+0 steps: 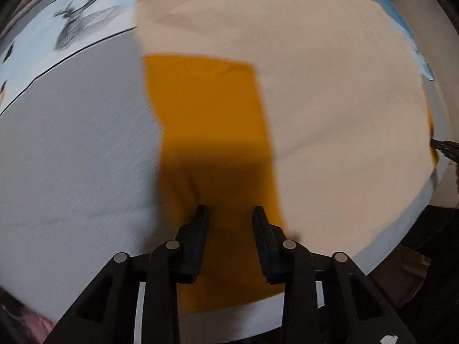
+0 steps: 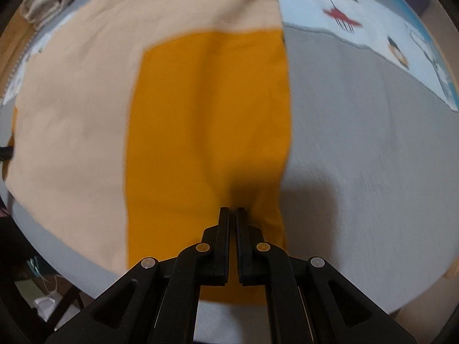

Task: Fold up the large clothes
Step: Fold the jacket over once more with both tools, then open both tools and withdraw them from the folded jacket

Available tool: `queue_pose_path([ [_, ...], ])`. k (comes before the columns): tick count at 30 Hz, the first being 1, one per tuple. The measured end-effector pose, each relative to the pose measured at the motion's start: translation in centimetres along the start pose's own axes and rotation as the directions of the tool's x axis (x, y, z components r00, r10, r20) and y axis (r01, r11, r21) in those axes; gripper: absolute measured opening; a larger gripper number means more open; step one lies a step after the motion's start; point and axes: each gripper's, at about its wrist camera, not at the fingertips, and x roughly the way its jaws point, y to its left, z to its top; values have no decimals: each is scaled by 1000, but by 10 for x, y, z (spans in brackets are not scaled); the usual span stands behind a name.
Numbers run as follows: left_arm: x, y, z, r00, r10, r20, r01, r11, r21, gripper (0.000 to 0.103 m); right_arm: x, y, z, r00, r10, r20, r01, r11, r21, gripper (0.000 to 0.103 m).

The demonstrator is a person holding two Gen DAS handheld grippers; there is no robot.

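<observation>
Left hand-held gripper [image 1: 230, 210] released, jaws spread wide above the mustard-yellow band of a large beige-and-yellow cloth garment [image 1: 206, 132], not clearly touching it. Right hand-held gripper [image 2: 232, 210] clenched, jaws pressed together over the yellow band's near right edge [image 2: 206, 120]; whether fabric is pinched between them cannot be told. Garment lies flat on a grey-covered desk [image 2: 373, 149], beige panel beside the yellow band. Beyond it, a pale blue printed sheet [image 2: 358, 20] and a folded beige textile bundle [image 2: 48, 3]. Both views motion-blurred.

One two-tone garment [image 1: 330, 114] — two tools [image 1: 231, 210] [image 2: 233, 210] — one grey cloth [image 2: 358, 143].
</observation>
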Motion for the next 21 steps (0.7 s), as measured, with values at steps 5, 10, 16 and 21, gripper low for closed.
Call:
queue_pose_path([
  [5, -5, -3, -13, 991, 136, -15, -136, 991, -9, 31, 0, 3, -9, 994, -99, -46, 98, 995, -21, 5],
  [10, -59, -30, -26, 948, 233, 218, -226, 972, -58, 30, -52, 20, -14, 963, -212, 163, 220, 975, -30, 5],
  [16, -108, -71, -61, 854, 211, 476, -136, 973, -187, 30, -111, 84, -26, 901, -8, 433, 8, 1000, 1, 5],
  [21, -98, -103, -88, 858, 235, 457, -134, 961, -243, 30, -89, 175, -41, 884, 118, 452, -84, 992, -94, 5],
])
